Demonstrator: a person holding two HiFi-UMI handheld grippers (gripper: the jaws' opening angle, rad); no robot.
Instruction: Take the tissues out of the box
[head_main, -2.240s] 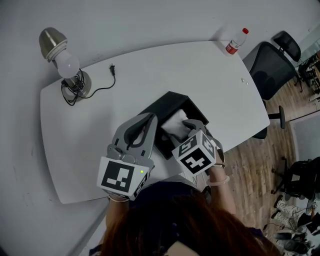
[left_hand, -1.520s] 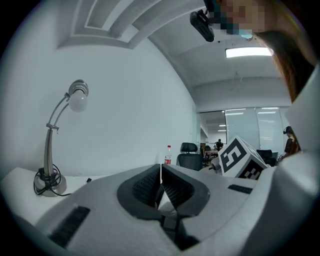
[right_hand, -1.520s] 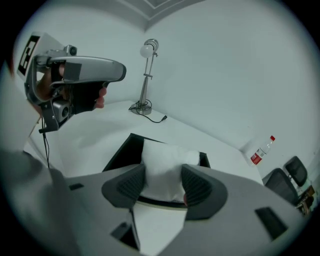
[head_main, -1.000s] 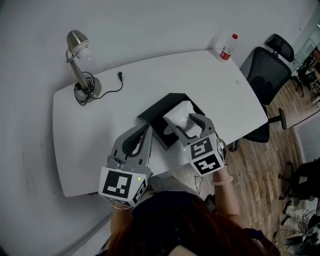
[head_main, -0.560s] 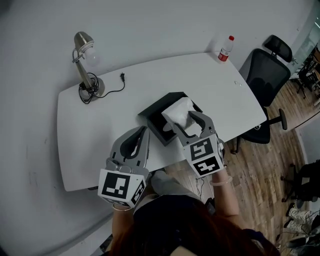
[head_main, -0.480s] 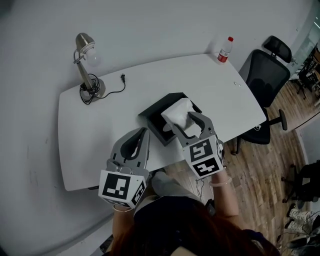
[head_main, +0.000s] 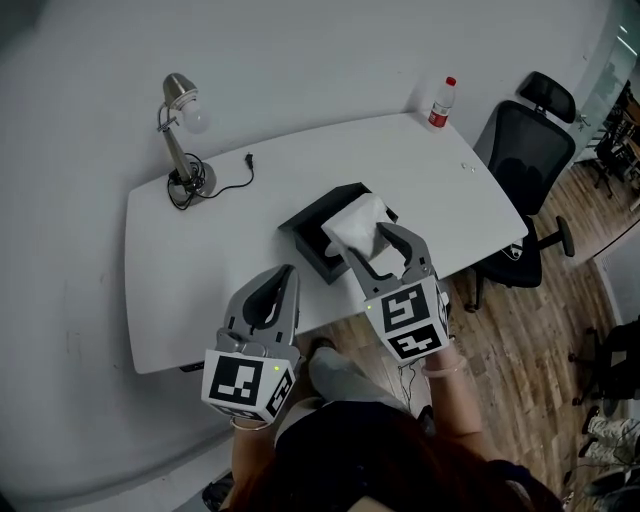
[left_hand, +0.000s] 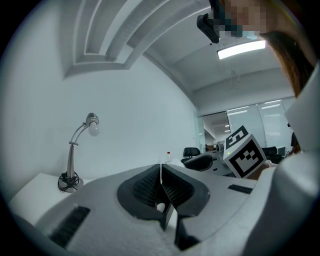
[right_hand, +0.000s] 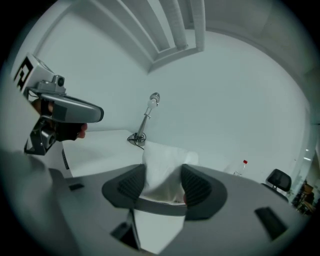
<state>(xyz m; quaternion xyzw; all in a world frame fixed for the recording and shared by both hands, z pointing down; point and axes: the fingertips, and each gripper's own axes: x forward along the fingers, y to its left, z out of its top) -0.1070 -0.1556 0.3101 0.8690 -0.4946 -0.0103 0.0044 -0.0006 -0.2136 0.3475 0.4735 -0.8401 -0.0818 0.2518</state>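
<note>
The stack of white tissues (head_main: 356, 222) is standing upright between the fingers of the right gripper (head_main: 385, 245), its long axis running up and down, its top edge pointing up and away from the person. In the right gripper view the fingers (right_hand: 134, 184) are pressing on the stack from both sides, set well apart by its bulk, and the lower end is hanging below them. The stack is sitting over the right part of the open black rectangular box (head_main: 312, 228), which is lying at an angle to the bench's edges; whether the lower end is clear of the box cannot be told.

The left gripper (head_main: 285, 272) is hovering over the near edge of the bench, left of the box and apart from it, its fingers (left_hand: 150, 186) meeting with nothing between them.

The white bench (head_main: 400, 160) is also carrying a silver desk lamp (head_main: 181, 92) with a black cord and plug (head_main: 248, 158) at its far left, and a clear plastic bottle with a red cap (head_main: 437, 104) at its far right corner. A black office chair (head_main: 525, 155) is standing at the right end on a wooden floor (head_main: 520, 330), and a plain pale wall (head_main: 300, 50) is rising behind the bench
</note>
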